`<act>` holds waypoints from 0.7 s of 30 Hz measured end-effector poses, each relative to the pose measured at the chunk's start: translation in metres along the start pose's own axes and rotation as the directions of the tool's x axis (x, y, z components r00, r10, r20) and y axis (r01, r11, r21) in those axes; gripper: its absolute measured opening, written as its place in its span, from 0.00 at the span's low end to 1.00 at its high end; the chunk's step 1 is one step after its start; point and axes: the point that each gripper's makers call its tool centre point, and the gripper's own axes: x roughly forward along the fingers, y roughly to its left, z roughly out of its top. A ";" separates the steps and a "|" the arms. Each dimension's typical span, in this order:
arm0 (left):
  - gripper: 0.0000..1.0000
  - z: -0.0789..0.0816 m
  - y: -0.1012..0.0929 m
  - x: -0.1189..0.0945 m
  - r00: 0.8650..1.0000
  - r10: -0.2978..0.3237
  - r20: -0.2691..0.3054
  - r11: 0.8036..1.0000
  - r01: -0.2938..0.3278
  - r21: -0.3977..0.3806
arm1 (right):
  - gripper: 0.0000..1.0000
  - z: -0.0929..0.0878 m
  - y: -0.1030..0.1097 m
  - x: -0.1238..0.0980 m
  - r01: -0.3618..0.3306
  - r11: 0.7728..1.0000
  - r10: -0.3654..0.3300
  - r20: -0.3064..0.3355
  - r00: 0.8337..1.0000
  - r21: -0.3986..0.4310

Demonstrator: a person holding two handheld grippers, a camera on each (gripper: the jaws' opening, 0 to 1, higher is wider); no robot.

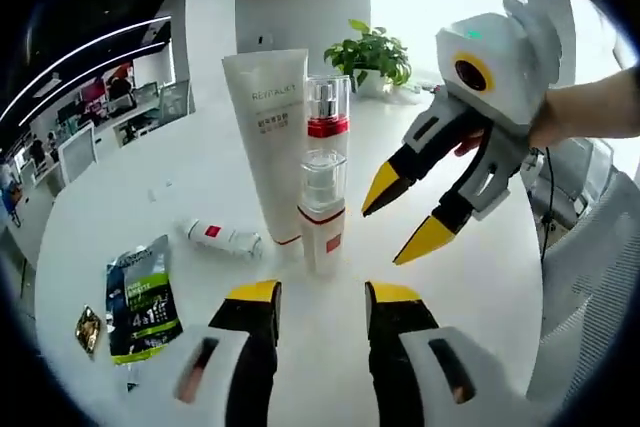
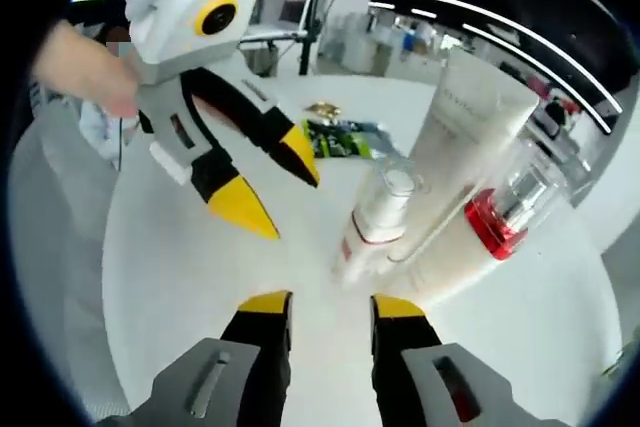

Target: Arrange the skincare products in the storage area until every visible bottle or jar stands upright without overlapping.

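evidently both the left gripper (image 1: 320,305) and the right gripper (image 2: 328,315) hung agape, empty, facing upright bottles (image 1: 324,202) mid-frame, while a small tube (image 1: 224,238) lay toppled at lower left, awaiting righting.

Left gripper view: low over counter (image 1: 150,167), close, facing bottles (image 1: 324,182). Right gripper view: opposite side, close, looking down, tilted. Both share bottles (image 2: 385,212), white tube (image 2: 455,162), green packet (image 2: 345,139).
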 end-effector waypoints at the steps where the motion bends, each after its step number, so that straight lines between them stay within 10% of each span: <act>1: 0.31 0.000 -0.001 -0.003 1.000 0.001 0.002 1.000 -0.001 -0.010 | 0.26 0.000 0.002 -0.002 0.003 1.000 -0.003 0.000 1.000 0.006; 21: 0.53 -0.031 -0.015 -0.074 0.999 0.050 -0.013 0.979 -0.051 -0.195 | 0.42 -0.003 0.046 -0.050 0.009 0.987 -0.018 0.057 0.998 0.158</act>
